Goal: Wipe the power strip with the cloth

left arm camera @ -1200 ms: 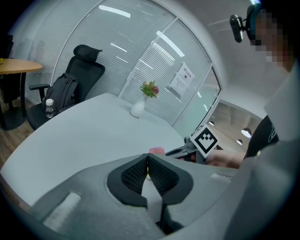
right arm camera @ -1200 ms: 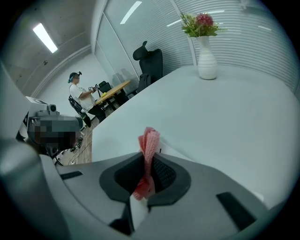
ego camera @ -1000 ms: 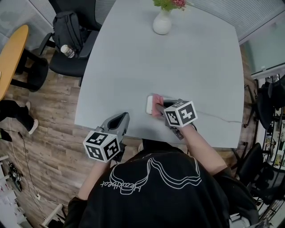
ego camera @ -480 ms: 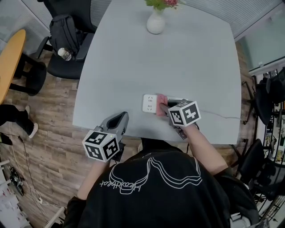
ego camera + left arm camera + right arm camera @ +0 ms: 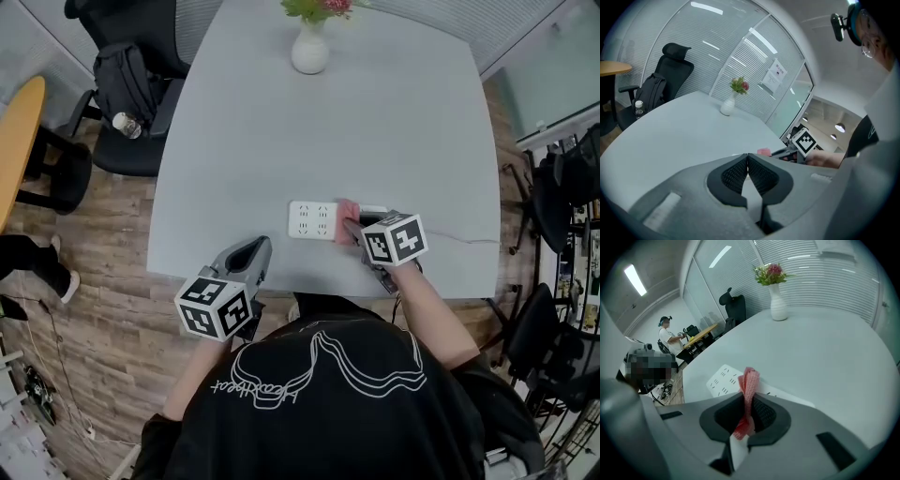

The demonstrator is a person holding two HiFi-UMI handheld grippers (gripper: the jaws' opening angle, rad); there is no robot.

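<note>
A white power strip (image 5: 313,220) lies near the front edge of the grey table (image 5: 356,122), its thin cord (image 5: 459,237) running off to the right. My right gripper (image 5: 351,225) is shut on a pink cloth (image 5: 347,211) and presses it onto the strip's right half. In the right gripper view the cloth (image 5: 750,383) stands pinched between the jaws over the strip (image 5: 723,379). My left gripper (image 5: 249,257) hangs at the table's front left edge, shut and holding nothing; in its own view (image 5: 747,161) the pads meet.
A white vase with flowers (image 5: 310,45) stands at the table's far side. A black office chair with a backpack and bottle (image 5: 127,89) is at the left. A wooden table edge (image 5: 17,131) shows far left, black gear (image 5: 562,178) far right.
My right gripper has slid the pink cloth rightward along the power strip, so more of the strip's left end with its sockets now shows. The left gripper has stayed in place.
</note>
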